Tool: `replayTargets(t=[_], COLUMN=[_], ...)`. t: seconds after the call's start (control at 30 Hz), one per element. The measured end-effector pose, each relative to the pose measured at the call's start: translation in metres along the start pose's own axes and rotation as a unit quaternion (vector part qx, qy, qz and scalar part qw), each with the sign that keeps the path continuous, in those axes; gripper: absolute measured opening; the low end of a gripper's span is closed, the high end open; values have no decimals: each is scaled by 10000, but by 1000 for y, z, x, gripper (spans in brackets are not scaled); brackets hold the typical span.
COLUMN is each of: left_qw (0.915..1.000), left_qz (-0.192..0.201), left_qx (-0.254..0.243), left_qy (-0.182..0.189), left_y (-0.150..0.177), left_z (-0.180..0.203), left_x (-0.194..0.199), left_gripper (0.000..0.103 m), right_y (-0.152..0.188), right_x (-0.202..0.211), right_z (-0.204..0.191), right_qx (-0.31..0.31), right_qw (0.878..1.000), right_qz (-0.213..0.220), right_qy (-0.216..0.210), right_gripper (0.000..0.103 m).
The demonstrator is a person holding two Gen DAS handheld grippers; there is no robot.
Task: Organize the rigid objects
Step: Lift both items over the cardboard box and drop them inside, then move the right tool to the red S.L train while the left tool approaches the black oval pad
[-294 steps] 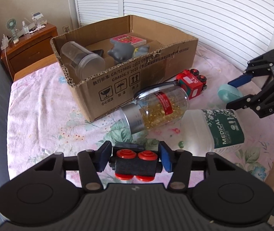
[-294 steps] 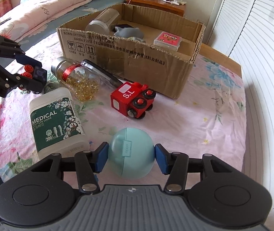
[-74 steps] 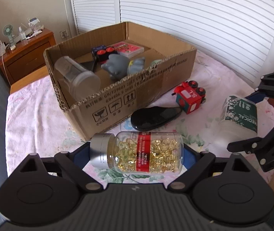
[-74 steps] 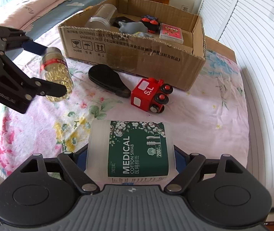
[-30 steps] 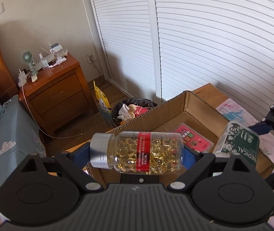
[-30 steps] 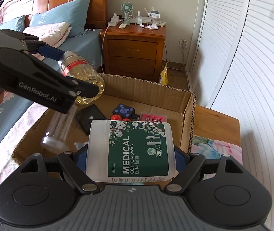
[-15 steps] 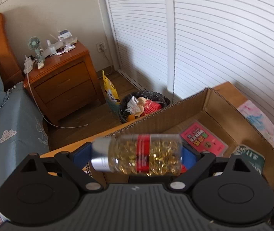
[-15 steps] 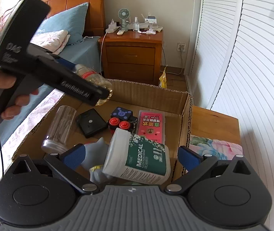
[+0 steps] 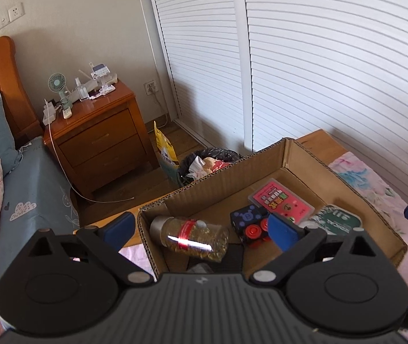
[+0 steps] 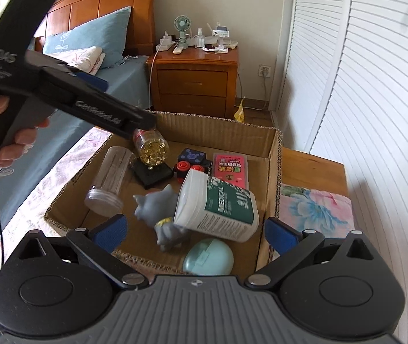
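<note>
My left gripper [image 9: 201, 228] is open above the cardboard box [image 9: 218, 180]. The capsule bottle [image 9: 192, 239] has left it and is inside the box, over a black case [image 10: 153, 173] in the right wrist view, where the bottle [image 10: 151, 146] shows below the left gripper's fingers [image 10: 135, 120]. My right gripper [image 10: 194, 230] is open and empty over the box's near edge. The white cotton swab tub [image 10: 218, 206] lies tilted in the box against a grey toy [image 10: 161, 215].
The box [image 10: 273, 154] also holds a clear jar [image 10: 109, 180], a black toy with red wheels [image 10: 192, 162], a pink card box [image 10: 231, 169] and a teal round case [image 10: 208, 258]. A wooden nightstand [image 10: 195, 80] stands behind, a bin [image 9: 204, 163] beside it, shutters at the right.
Both grippers have opened. The capsule bottle has dropped from the left one into the box, and the cotton swab tub has fallen from the right one onto the grey toy.
</note>
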State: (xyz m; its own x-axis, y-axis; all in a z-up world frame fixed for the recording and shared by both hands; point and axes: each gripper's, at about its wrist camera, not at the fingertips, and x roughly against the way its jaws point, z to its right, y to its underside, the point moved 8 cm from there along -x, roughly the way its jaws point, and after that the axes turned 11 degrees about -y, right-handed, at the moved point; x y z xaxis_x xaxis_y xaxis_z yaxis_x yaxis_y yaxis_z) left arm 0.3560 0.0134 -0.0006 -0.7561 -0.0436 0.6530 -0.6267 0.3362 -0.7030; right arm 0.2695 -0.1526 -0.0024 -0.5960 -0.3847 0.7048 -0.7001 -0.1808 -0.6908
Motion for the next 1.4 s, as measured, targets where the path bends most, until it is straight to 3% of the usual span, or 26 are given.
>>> replayTargets(t=[0.33, 0.53, 0.7, 0.83, 0.97, 1.17, 1.23, 1.4], left_qw=[9985, 9988, 9972, 9946, 9940, 9949, 9951, 9955], left_qz=[364, 118, 40, -81, -231, -226, -233, -345], left_qx=[320, 402, 750, 1035, 1068, 985, 962, 879], left_qy=[265, 273, 45, 73, -6, -51, -37, 85], left_y=[42, 90, 124, 144, 158, 162, 162, 165], left_z=[5, 25, 35, 41, 42, 47, 52, 67], left_x=[78, 102, 107, 104, 100, 96, 92, 80], left_gripper=[102, 102, 102, 102, 102, 102, 102, 102], right_y=[36, 72, 94, 105, 116, 129, 133, 140], right_x=[25, 19, 1, -26, -46, -44, -41, -35], right_z=[-13, -13, -2, 7, 15, 32, 37, 30], right_qx=[-324, -576, -987, -1156, -1317, -1361, -1495, -1000], right_qw=[9982, 9956, 9910, 9877, 9841, 9777, 9779, 9886], right_qz=[226, 214, 179, -53, -269, -436, -445, -504], right_qy=[440, 710, 884, 1050, 1158, 1537, 1395, 1006], right_gripper=[103, 103, 103, 103, 103, 103, 103, 103])
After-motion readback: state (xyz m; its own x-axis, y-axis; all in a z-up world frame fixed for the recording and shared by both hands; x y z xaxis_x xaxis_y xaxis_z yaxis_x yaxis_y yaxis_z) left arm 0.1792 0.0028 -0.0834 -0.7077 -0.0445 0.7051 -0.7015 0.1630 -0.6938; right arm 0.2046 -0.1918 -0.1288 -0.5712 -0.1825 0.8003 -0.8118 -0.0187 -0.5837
